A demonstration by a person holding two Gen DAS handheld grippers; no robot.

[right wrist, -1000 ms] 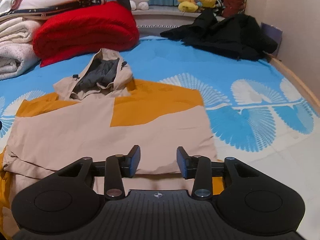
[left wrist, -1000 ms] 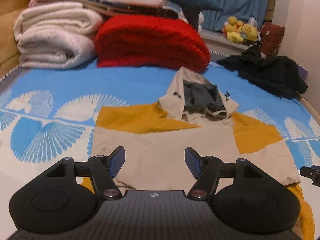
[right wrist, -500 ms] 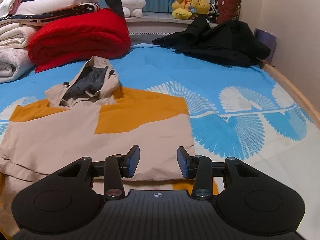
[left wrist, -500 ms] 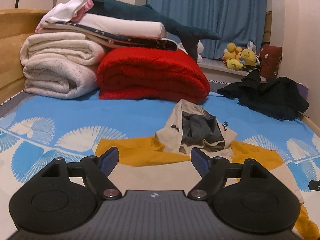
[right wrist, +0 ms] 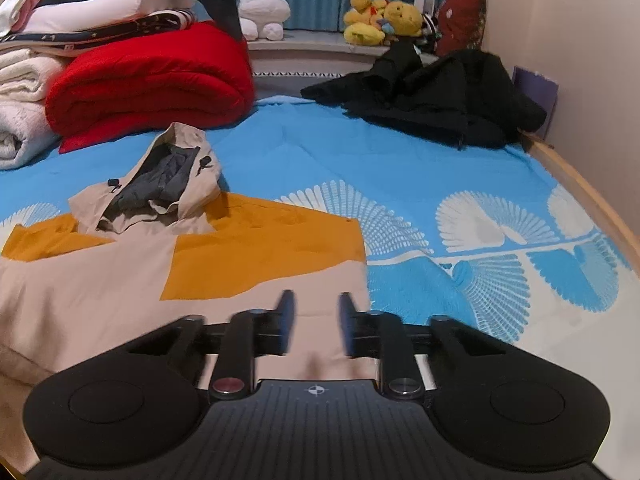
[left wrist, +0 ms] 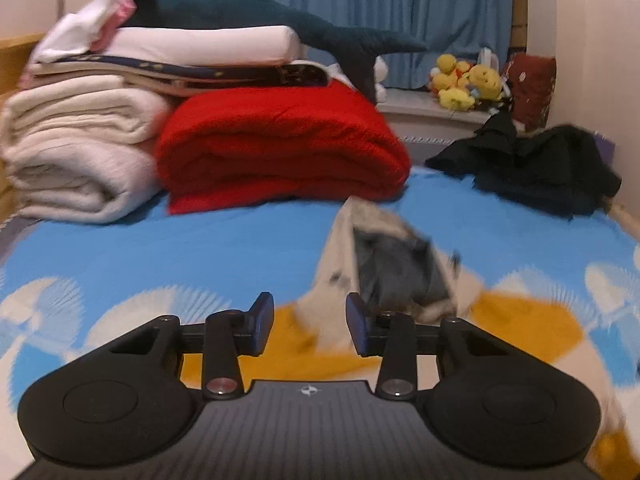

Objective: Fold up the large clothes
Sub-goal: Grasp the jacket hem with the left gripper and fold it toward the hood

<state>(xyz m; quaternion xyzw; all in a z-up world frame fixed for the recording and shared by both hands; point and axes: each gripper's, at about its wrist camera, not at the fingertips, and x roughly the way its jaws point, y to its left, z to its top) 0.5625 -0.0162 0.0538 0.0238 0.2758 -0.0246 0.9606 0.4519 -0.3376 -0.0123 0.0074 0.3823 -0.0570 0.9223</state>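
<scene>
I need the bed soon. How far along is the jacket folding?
Early. Done: the beige-and-mustard hooded jacket lies spread flat on the blue bedsheet. In hand: both grippers' jaws have just been closing, left gripper near the hood, right gripper over the hem; neither visibly grips cloth. Left: every fold.

No readable words or numbers anywhere. Only a small round crosshair mark shows, white on the ribbed black body of the left gripper [left wrist: 310, 330] and again on the right gripper [right wrist: 316, 326].
</scene>
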